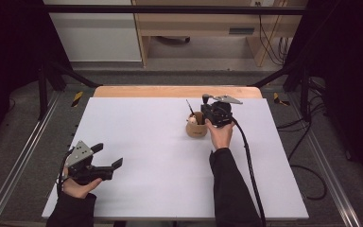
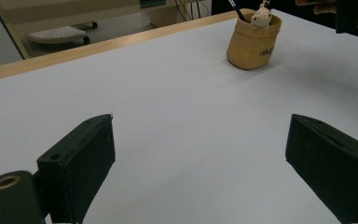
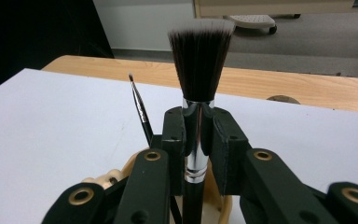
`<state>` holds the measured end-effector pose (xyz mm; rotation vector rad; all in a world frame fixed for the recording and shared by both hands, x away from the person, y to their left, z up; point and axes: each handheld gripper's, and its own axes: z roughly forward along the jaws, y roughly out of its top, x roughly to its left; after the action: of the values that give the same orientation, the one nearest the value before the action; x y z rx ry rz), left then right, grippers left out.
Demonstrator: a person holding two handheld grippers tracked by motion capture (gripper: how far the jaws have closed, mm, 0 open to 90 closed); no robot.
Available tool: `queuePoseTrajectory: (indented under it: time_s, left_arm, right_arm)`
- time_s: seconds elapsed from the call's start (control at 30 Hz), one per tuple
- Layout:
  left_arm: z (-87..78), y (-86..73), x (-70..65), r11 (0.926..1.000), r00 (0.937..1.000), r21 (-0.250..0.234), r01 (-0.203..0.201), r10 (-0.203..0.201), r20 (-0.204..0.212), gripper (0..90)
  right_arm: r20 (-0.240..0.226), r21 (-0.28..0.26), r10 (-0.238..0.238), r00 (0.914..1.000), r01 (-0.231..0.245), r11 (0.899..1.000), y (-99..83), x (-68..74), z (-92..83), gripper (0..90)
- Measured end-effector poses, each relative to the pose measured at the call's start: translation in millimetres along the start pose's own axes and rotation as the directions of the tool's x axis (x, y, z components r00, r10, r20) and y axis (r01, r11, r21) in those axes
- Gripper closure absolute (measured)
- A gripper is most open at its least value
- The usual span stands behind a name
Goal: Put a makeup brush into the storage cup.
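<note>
Black jaws of the left gripper (image 1: 108, 156) are standing wide apart with nothing between them, low over the near left part of the white table (image 1: 146, 156), well apart from the work. Further right, the tan holder (image 1: 196, 127) is sitting on the far right part of the table, already carrying a thin brush (image 1: 189, 107) that is leaning to the left and a small pale figure (image 2: 262, 17) peeking over the rim. Right above the holder, the right gripper (image 3: 199, 140) is clamping the makeup brush (image 3: 199, 70) by its shiny metal ferrule, the jaws pressing on it from both sides.

The makeup brush is standing close to upright, its long axis running top to bottom, the flat-cut dark bristles pointing up and the black handle pointing down into the mouth of the holder.

Judging from here, the handle is heading into a mouth that is already crowded. If it is catching on the rim or on the figure while going down, the light holder could be tipping or sliding. The ferrule is smooth and round, so a loosening squeeze could be letting the brush slip or swing. Letting go too high could leave it knocking the thin brush over.
</note>
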<state>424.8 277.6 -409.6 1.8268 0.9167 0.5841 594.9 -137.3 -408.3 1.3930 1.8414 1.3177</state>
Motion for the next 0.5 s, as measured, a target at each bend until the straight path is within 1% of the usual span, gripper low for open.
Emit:
queuePoseTrajectory:
  time_s: [0.07, 0.13, 0.2, 0.23, 0.4, 0.5]
  left_arm:
    - [-0.4, 0.0, 0.3, 1.0000, 1.0000, 0.003, -0.001, 0.001, -0.001, 7.6]
    - [-0.4, 0.0, 0.3, 1.0000, 1.0000, 0.003, -0.002, 0.002, 0.000, 7.6]
    - [-0.5, 0.0, 0.4, 1.0000, 1.0000, 0.003, -0.002, 0.002, 0.000, 7.6]
    - [-0.4, -0.1, 0.6, 1.0000, 1.0000, 0.003, -0.001, 0.001, 0.000, 7.6]
    - [-0.7, -0.2, 0.6, 1.0000, 1.0000, 0.003, 0.002, -0.002, 0.000, 7.6]
    - [-0.9, -0.1, 0.3, 1.0000, 1.0000, 0.001, 0.001, -0.001, 0.000, 7.6]
  right_arm:
    - [0.005, 0.013, -0.009, 0.9999, 0.009, 1.000, -0.2, 0.5, -0.3, 77.2]
    - [0.016, 0.028, -0.011, 0.9998, 0.010, 1.000, 0.1, 0.9, -1.6, 76.8]
    - [0.016, 0.031, -0.006, 0.9999, 0.006, 1.000, 0.2, 1.0, -2.9, 75.9]
    - [0.023, 0.029, -0.014, 0.9996, 0.013, 0.999, 1.0, 0.9, -6.1, 74.3]
    - [0.010, 0.014, -0.027, 0.9996, 0.027, 1.000, 6.4, 3.4, -18.9, 71.3]
    - [-0.005, -0.015, -0.028, 0.9996, 0.028, 0.999, 8.2, 4.4, -30.5, 69.8]
